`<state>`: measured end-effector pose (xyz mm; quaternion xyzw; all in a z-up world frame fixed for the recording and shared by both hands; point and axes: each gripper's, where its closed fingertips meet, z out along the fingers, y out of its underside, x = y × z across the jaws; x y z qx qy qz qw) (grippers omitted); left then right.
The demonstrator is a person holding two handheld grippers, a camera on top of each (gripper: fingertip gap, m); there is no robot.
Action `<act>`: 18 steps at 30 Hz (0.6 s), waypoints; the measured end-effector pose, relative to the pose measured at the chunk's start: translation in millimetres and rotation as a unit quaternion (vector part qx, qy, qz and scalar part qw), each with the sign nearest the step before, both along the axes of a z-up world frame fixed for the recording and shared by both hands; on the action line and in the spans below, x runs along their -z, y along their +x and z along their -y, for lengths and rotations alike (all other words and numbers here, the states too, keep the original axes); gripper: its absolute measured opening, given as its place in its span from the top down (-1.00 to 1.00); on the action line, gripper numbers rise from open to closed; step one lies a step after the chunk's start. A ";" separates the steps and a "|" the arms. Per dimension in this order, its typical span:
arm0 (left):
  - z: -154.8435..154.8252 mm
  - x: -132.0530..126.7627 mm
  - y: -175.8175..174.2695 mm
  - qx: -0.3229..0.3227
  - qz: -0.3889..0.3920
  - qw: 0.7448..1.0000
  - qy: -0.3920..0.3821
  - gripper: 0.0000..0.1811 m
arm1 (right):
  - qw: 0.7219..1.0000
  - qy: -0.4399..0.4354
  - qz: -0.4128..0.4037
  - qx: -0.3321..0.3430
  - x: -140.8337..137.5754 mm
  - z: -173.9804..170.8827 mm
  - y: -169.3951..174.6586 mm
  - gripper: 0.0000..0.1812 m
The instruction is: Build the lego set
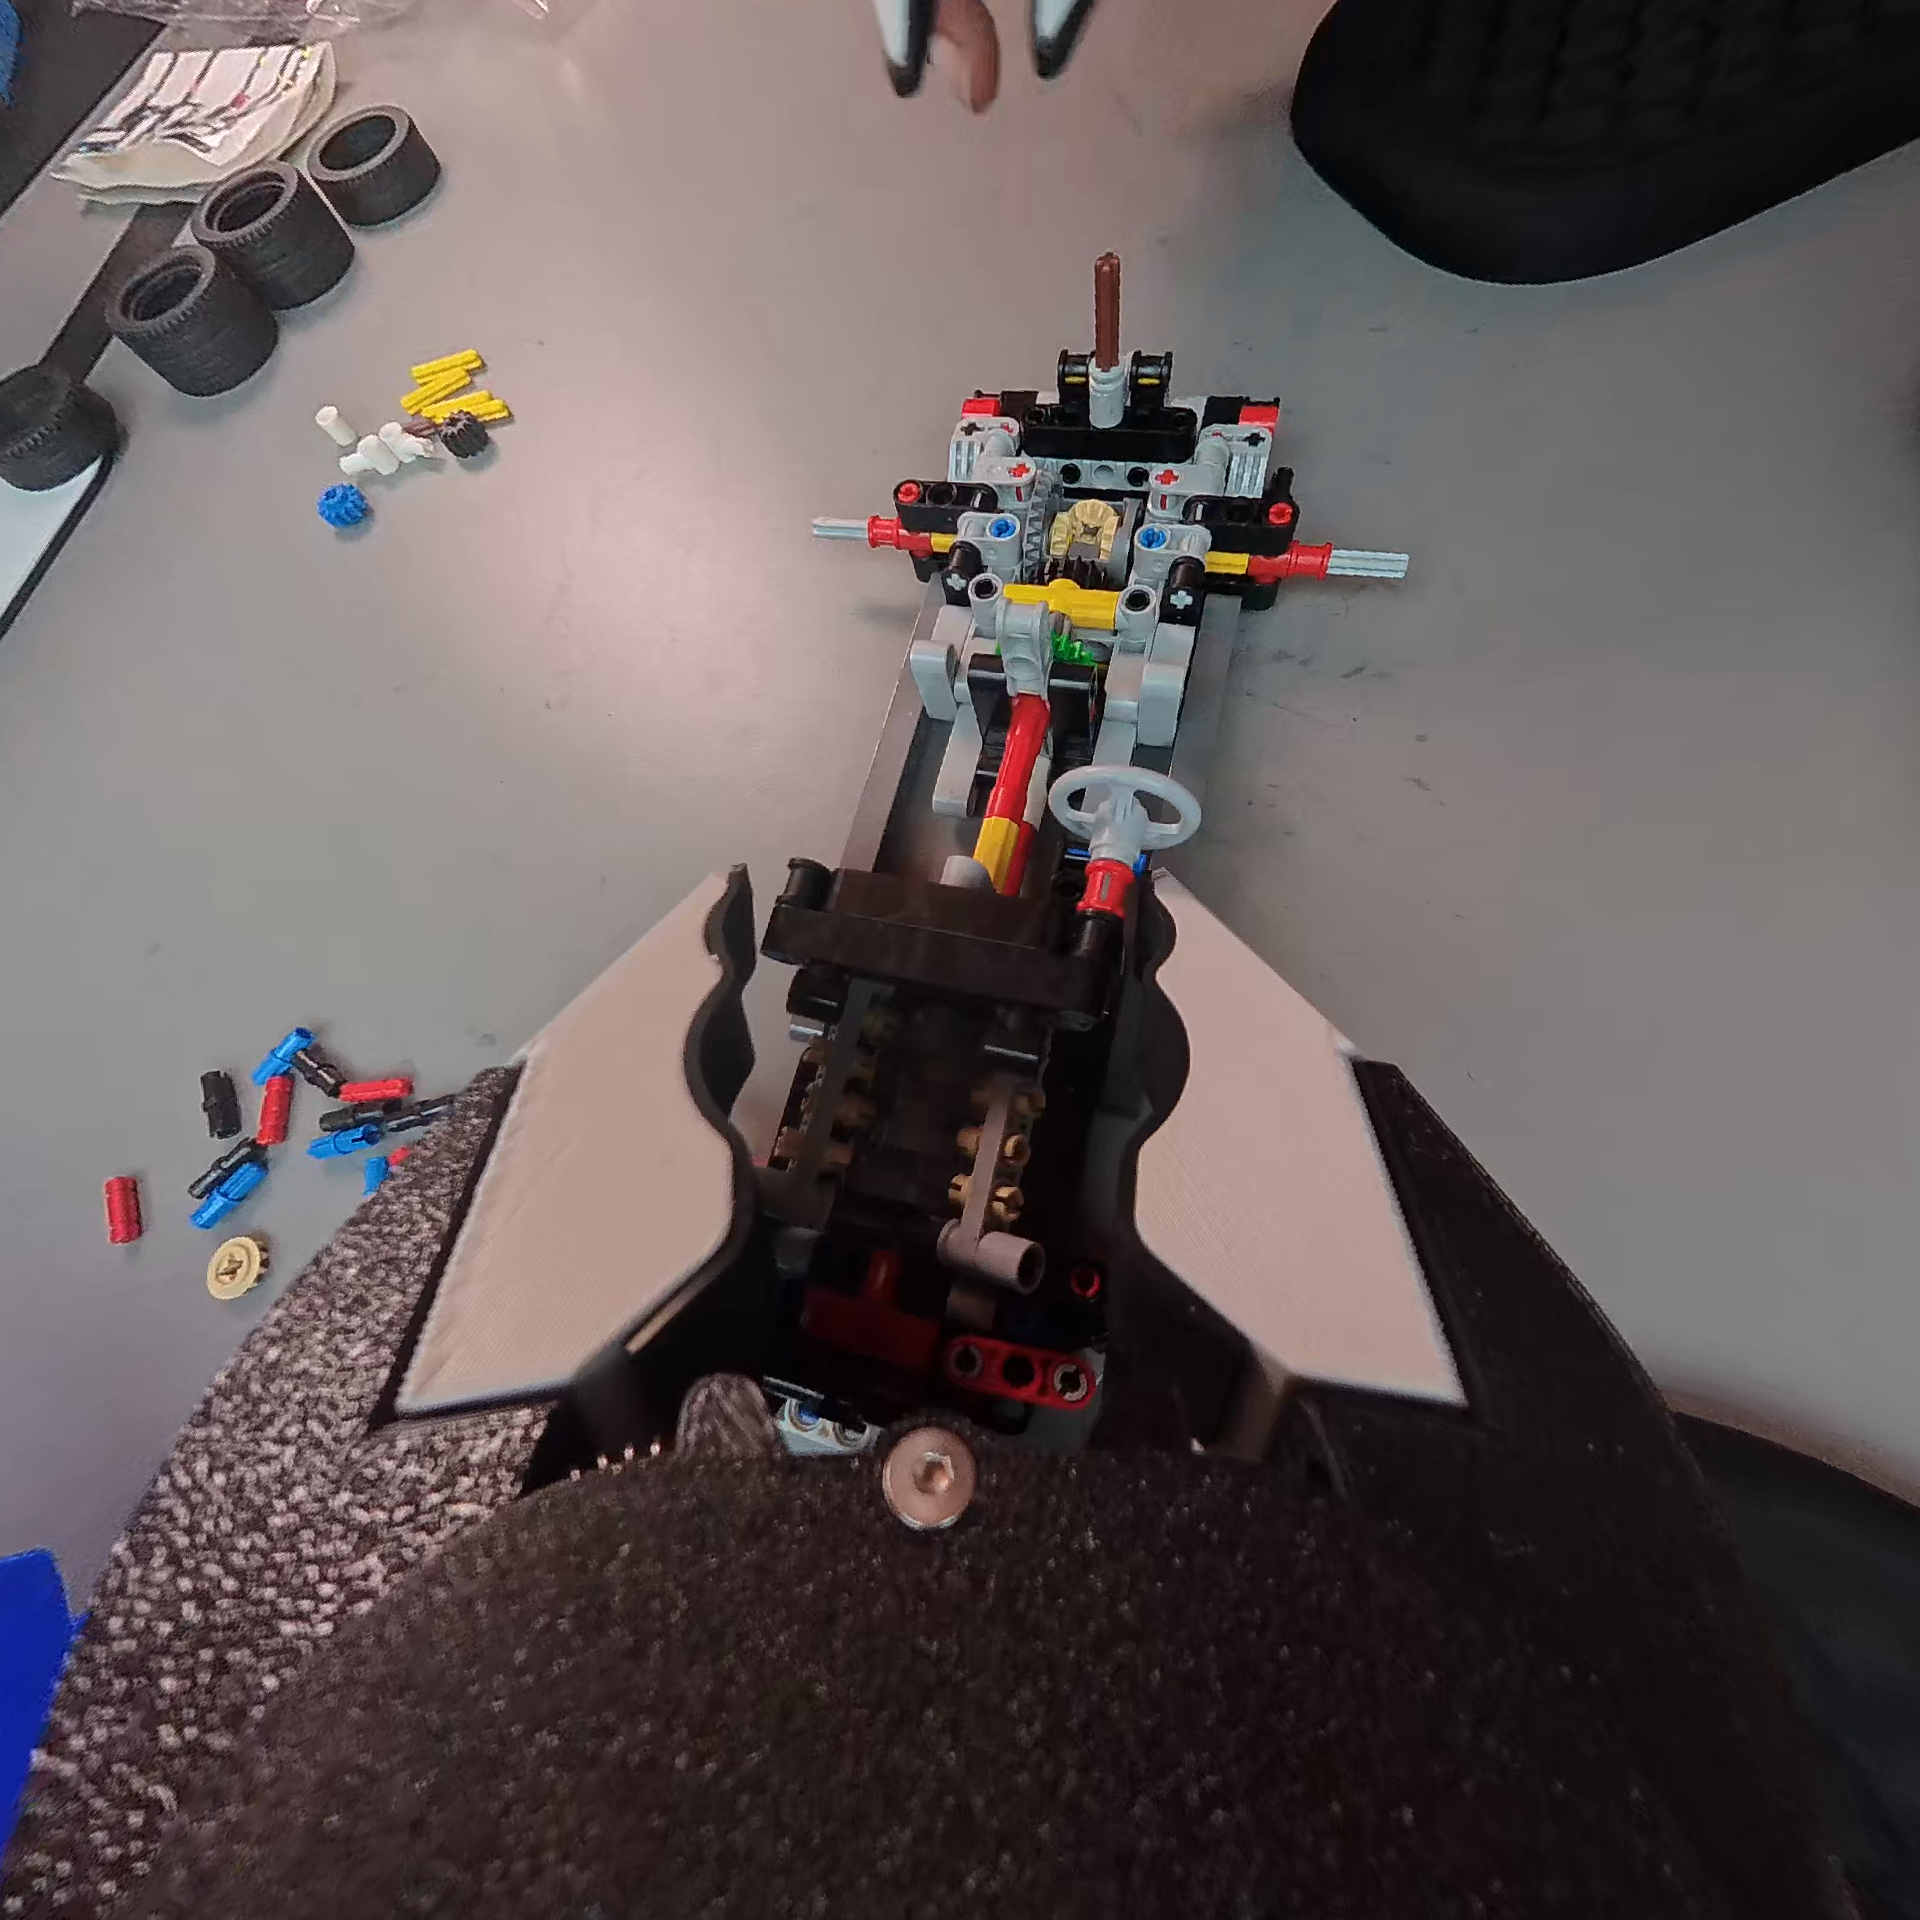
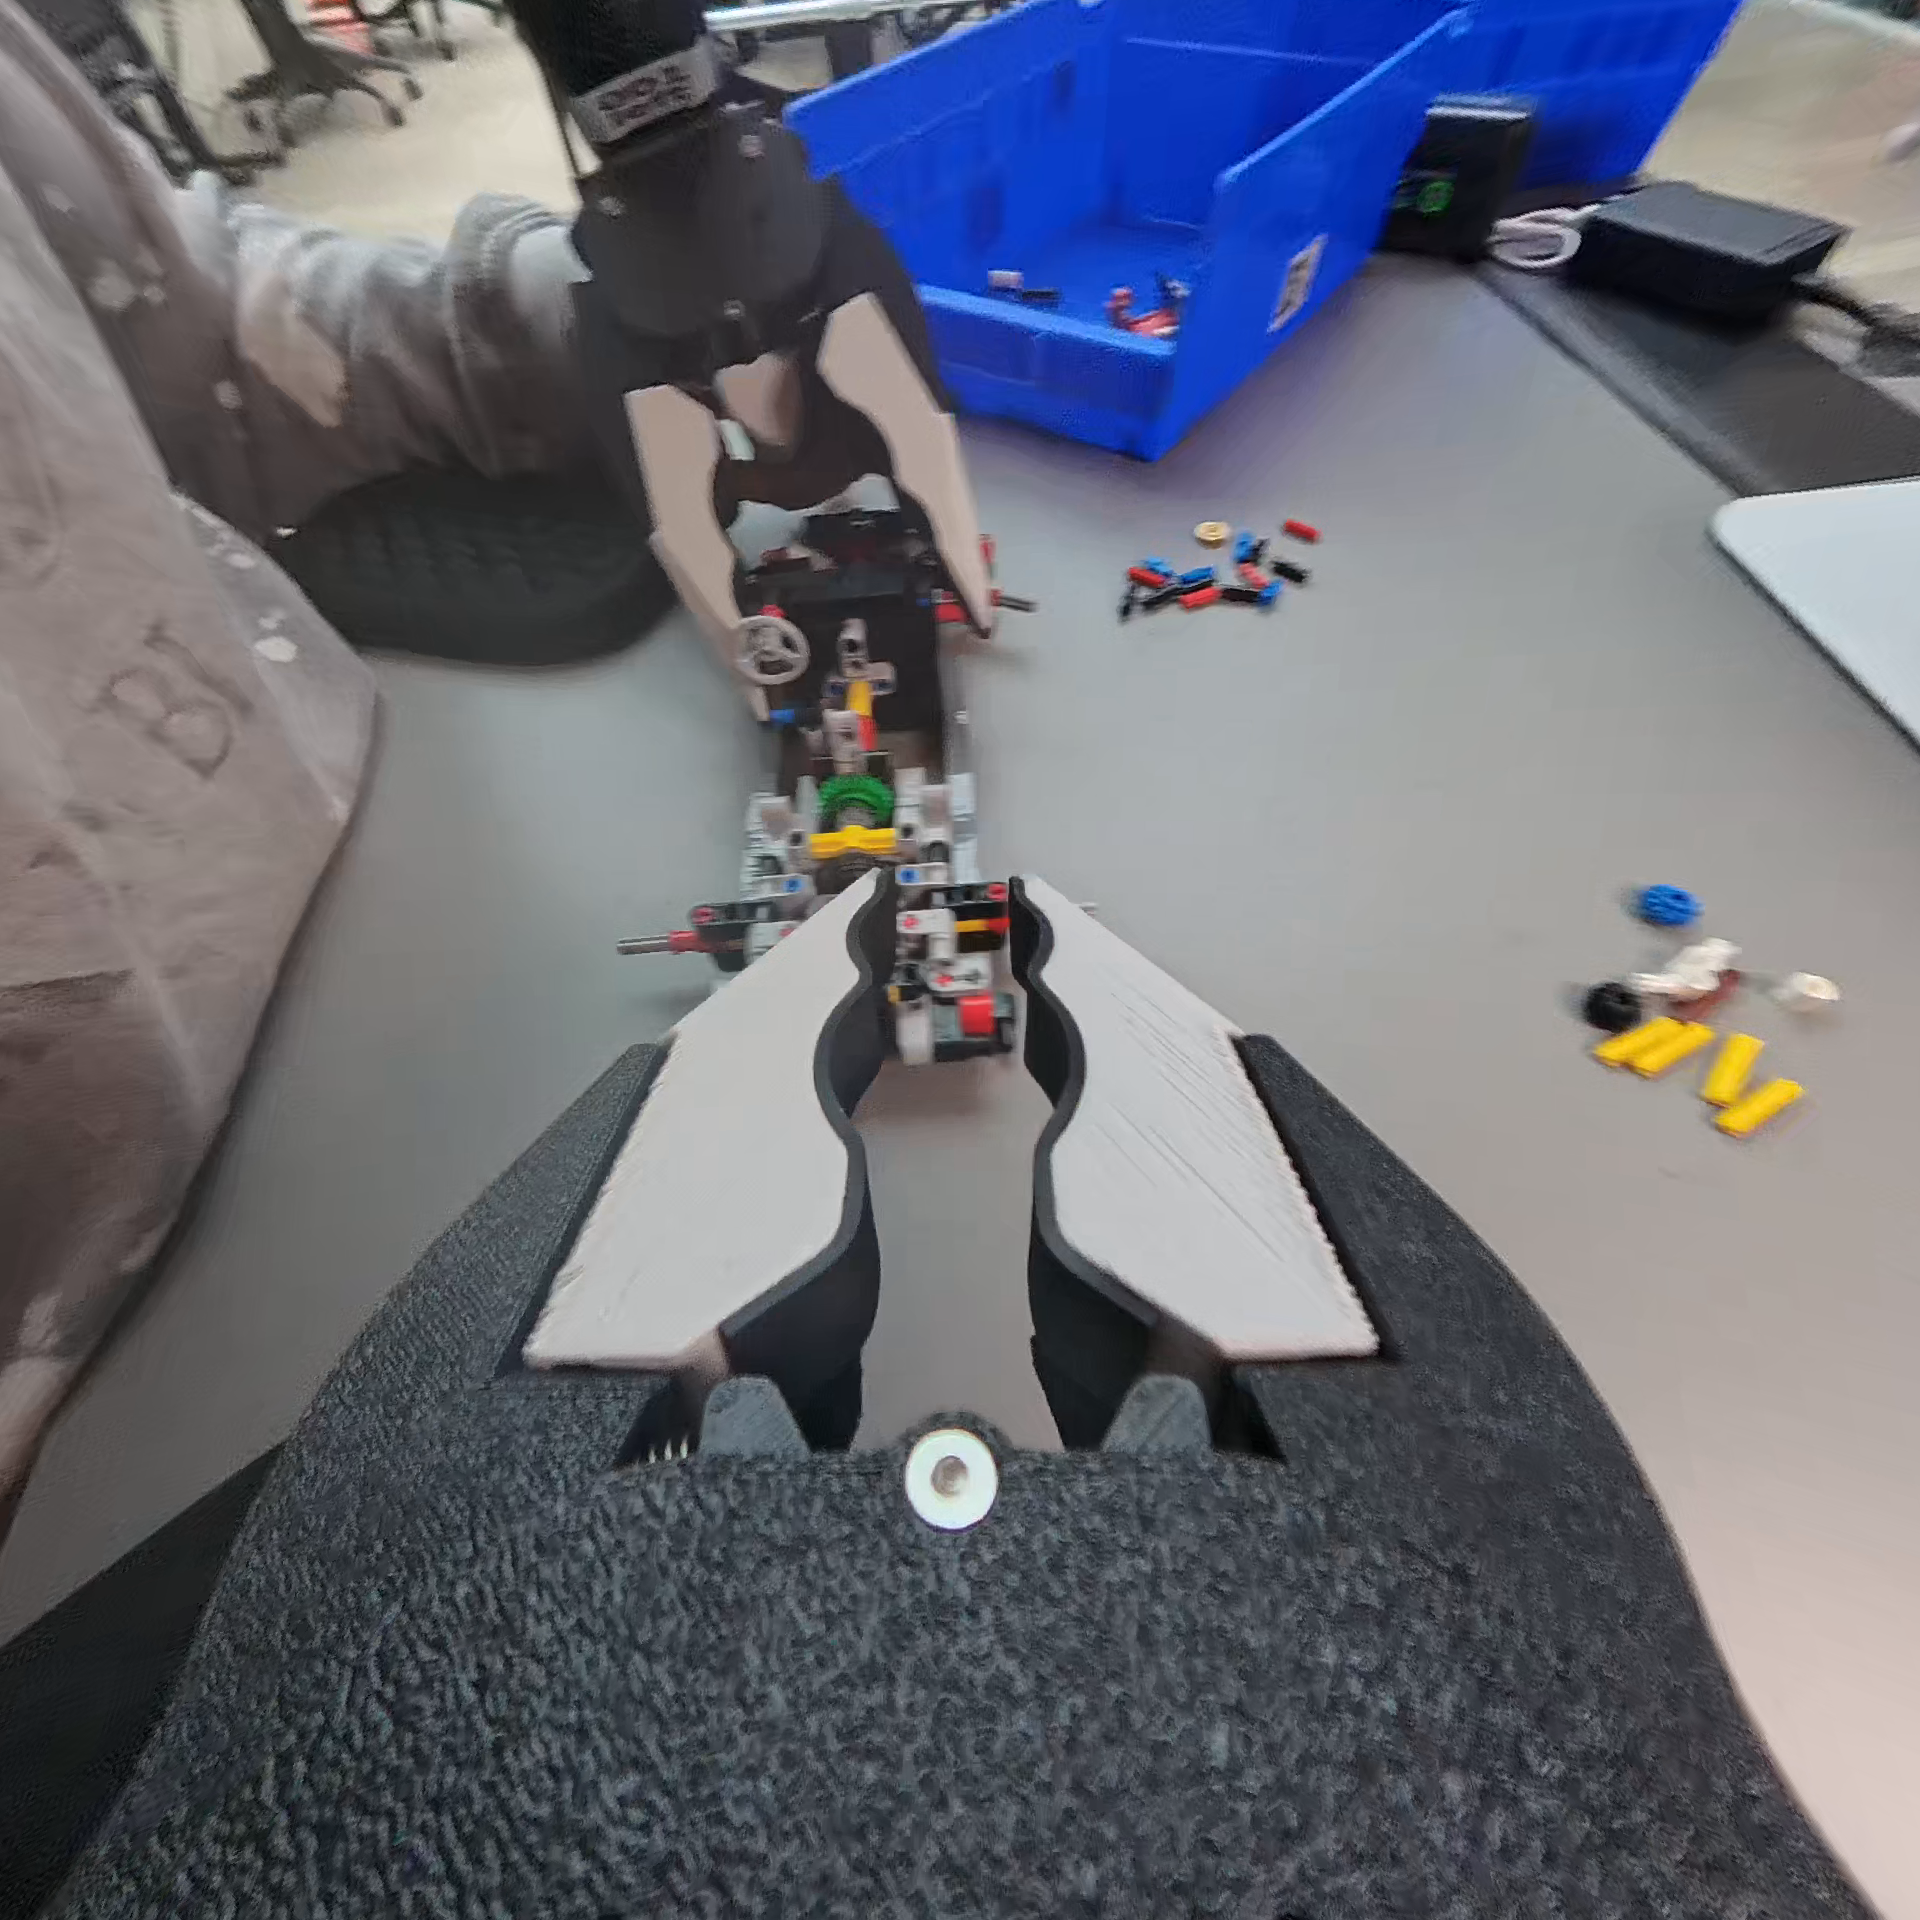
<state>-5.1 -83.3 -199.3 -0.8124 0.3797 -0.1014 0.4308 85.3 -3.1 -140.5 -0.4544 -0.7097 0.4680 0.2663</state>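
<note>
Left gripper (image 1: pixel 940 914) is clamping the near end of the lego chassis (image 1: pixel 1049 675) at lower centre of its view, evidently steadying it on the grey table (image 1: pixel 520 727). Chassis is lying lengthwise toward upper centre, brown axle (image 1: pixel 1108 307) standing up at its far end. Right gripper (image 2: pixel 945 894), fingers apart and holding nothing, is hovering at that opposite end, probably lining up for an adjustment. Loose pins (image 1: pixel 291 1122) and tyres (image 1: pixel 275 234) are waiting at the left edge.

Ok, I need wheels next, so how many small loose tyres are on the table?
4, lined up left of the chassis: farthest tyre, second, third, nearest, cut by the frame edge. More may be hidden.
</note>
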 end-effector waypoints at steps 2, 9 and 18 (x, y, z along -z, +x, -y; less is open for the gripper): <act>0.4 0.2 1.3 0.004 0.003 1.000 -0.001 0.21 | 0.997 0.040 0.004 0.063 1.5 -42.7 -8.1 0.81; 0.5 -6.3 1.9 0.008 0.020 1.000 0.012 0.24 | 0.962 0.116 0.129 0.212 61.0 -172.3 -36.9 0.82; 1.8 -9.1 -1.8 0.002 0.032 0.999 0.012 0.25 | 0.947 0.111 0.211 0.216 79.8 -192.7 -68.0 0.85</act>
